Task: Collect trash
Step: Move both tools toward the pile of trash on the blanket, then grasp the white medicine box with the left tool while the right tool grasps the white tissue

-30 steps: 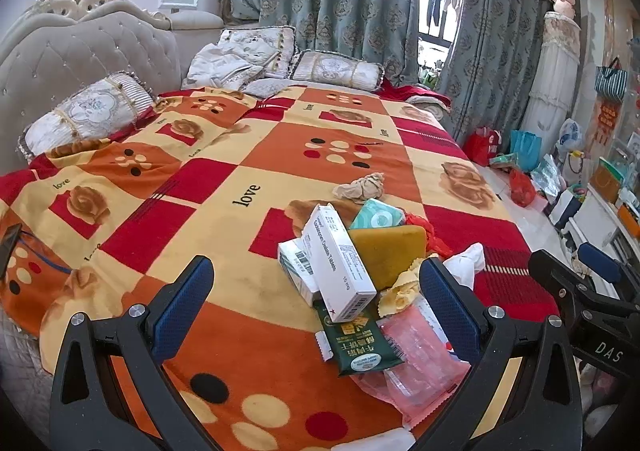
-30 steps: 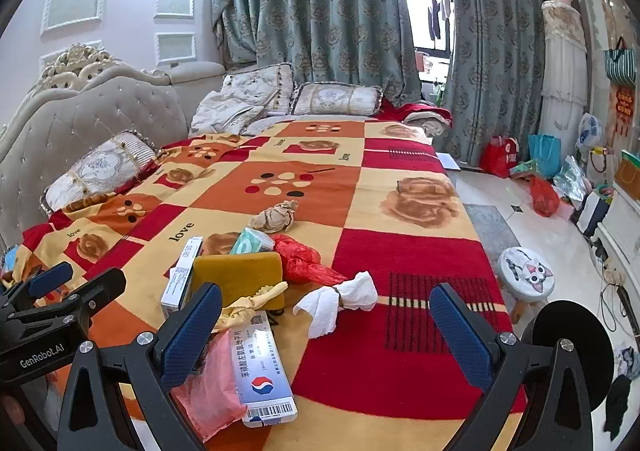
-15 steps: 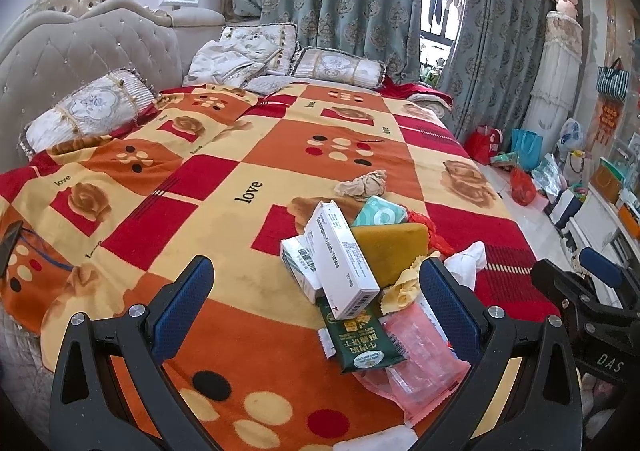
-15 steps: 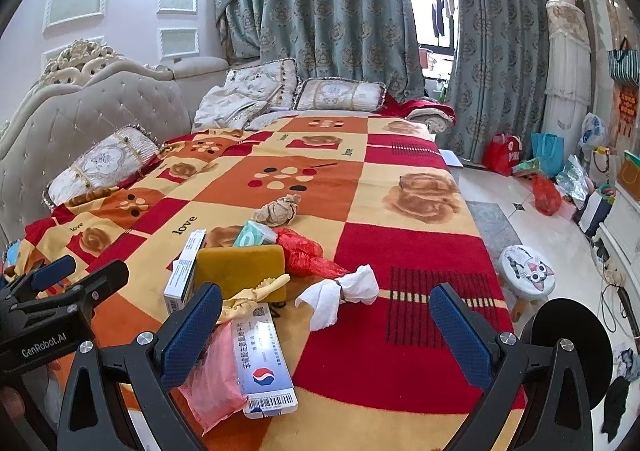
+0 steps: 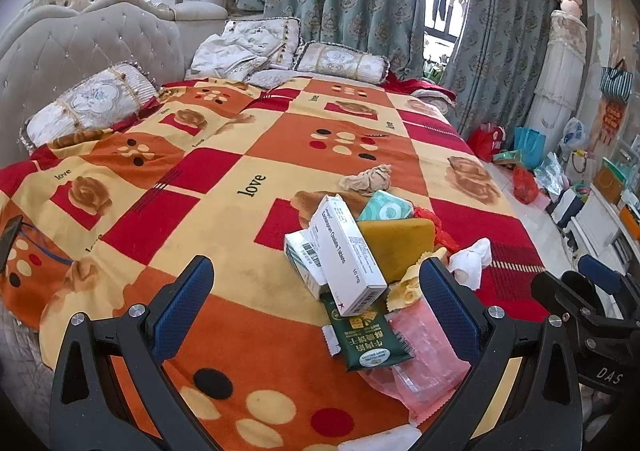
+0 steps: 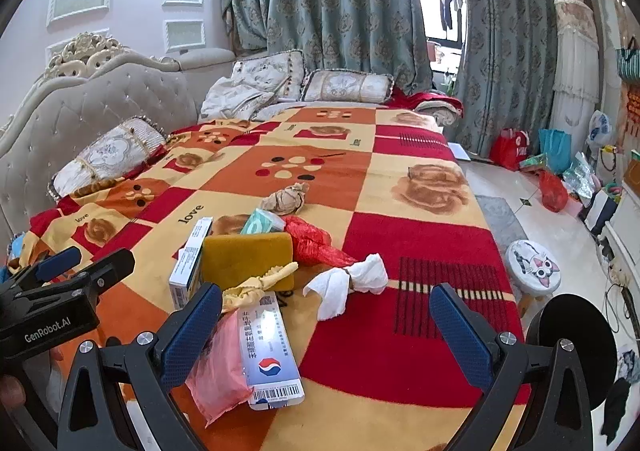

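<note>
between our wide-open, empty left gripper [image 5: 316, 301] fingers lies the near trash pile on the blanket [image 5: 224, 187]: a white pill box [image 5: 348, 253] leaning over a green packet [image 5: 366, 335], beside a mustard sponge [image 5: 396, 245]. our right gripper [image 6: 326, 325], equally spread and empty, hovers near a white tissue [image 6: 346, 283], with a blue-white box [image 6: 270, 347] and pink bag [image 6: 218, 371] at its left finger.
</note>
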